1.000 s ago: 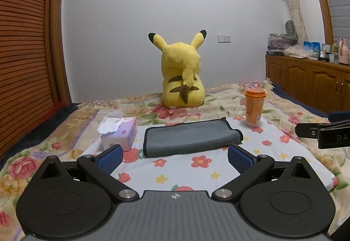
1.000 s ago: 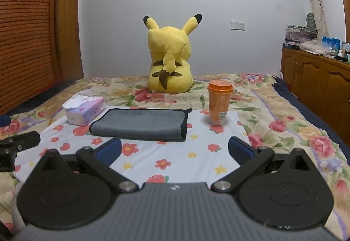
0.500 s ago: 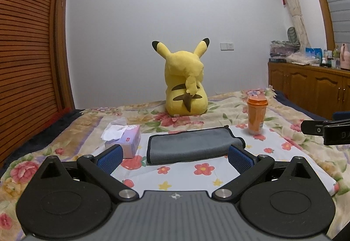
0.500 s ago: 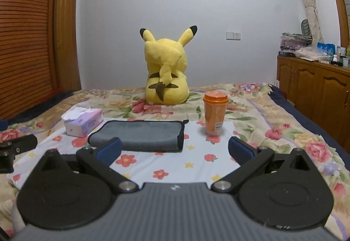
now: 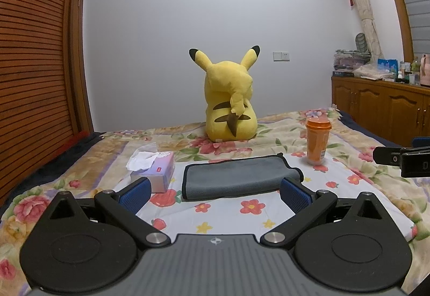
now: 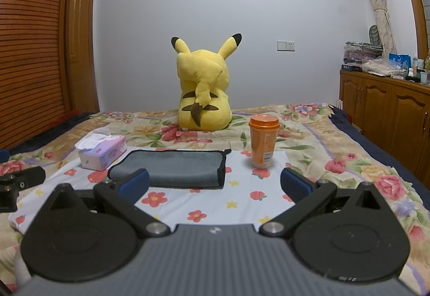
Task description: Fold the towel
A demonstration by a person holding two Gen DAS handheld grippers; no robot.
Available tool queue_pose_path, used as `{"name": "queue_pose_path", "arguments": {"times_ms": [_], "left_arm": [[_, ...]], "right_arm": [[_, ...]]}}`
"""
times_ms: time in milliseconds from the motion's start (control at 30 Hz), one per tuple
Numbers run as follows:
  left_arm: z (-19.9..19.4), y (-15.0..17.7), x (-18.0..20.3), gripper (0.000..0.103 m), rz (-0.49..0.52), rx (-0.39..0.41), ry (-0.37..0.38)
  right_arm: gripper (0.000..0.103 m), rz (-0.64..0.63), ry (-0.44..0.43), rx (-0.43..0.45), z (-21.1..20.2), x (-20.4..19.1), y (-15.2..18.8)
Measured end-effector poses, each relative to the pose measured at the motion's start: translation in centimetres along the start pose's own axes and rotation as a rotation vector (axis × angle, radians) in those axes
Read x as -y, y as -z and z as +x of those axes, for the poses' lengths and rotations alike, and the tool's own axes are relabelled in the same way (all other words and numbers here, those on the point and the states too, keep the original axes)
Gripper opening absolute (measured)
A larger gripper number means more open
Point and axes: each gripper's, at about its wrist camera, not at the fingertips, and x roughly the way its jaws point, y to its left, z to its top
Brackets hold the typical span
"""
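Note:
A grey towel with dark edging lies folded flat on the flowered bedspread, ahead of both grippers; it also shows in the right wrist view. My left gripper is open and empty, just short of the towel's near edge and a little above the bed. My right gripper is open and empty, near the towel's right end. The right gripper's side shows at the right edge of the left wrist view.
A tissue box stands left of the towel, an orange lidded cup to its right. A yellow Pikachu plush sits behind. A wooden cabinet lines the right wall, a slatted wardrobe the left.
Both grippers have drawn back and tilted up a little, so the towel sits lower and farther in view. Both stay open. The towel has not moved.

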Motion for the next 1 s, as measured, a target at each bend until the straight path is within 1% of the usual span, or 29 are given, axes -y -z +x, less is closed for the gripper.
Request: {"name": "queue_pose_path", "arguments": {"times_ms": [1000], "left_arm": [[0.0, 0.11, -0.12, 0.103, 0.0, -0.002, 0.0]], "right_arm": [[0.103, -0.001, 0.0, 0.001, 0.02, 0.02, 0.02]]}}
